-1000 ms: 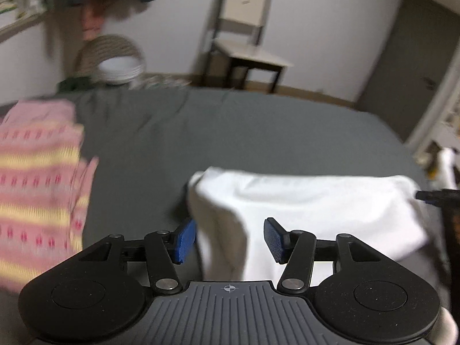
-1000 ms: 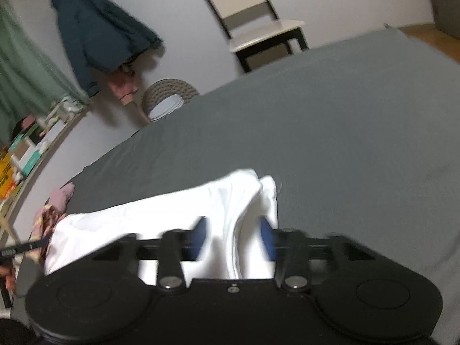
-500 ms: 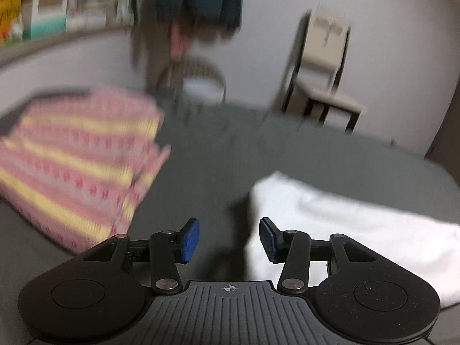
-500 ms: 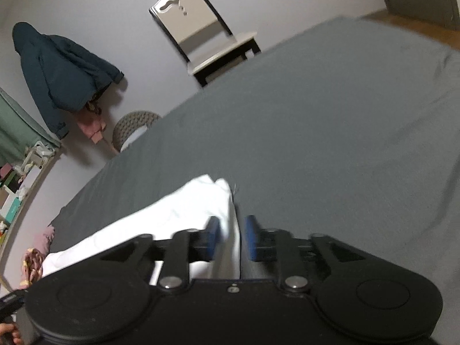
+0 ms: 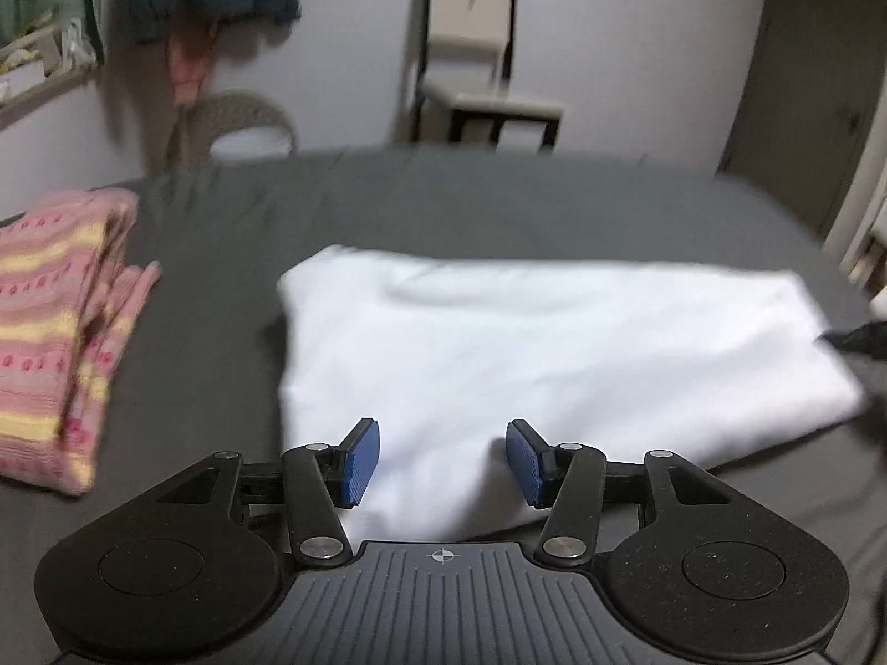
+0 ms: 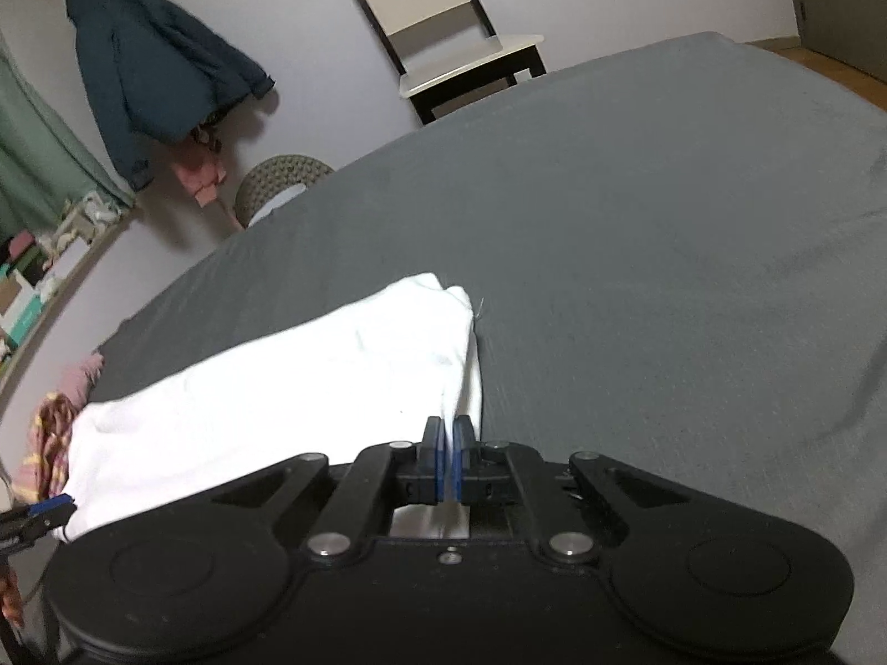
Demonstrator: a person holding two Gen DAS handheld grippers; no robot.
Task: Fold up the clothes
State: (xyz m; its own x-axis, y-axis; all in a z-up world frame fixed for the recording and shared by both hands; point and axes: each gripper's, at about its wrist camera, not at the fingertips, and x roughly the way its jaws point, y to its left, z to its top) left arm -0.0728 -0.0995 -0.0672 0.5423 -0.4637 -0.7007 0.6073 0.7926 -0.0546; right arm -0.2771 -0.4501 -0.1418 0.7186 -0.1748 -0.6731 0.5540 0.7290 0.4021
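The folded white cotton garment [image 5: 532, 354] lies flat on the dark grey bedsheet [image 5: 443, 205], its long axis running crosswise in front of the left gripper [image 5: 441, 463], from the left end just ahead of that tool out towards the right. The left gripper's blue pads [image 5: 360, 460] stand wide apart over the near edge of the cloth, holding nothing. At the opposite end, the right gripper [image 6: 449, 460] has its jaws pressed together with a thin fold of the white garment's [image 6: 277, 388] near right corner pinched between them, the rest of the cloth stretching away to its left. So each tool sits at one short end, and the next fold probably depends on the left one closing on its own near edge to match. A folded pink-and-yellow striped knit sweater [image 5: 55, 332] lies well to the left, apart from the white piece.
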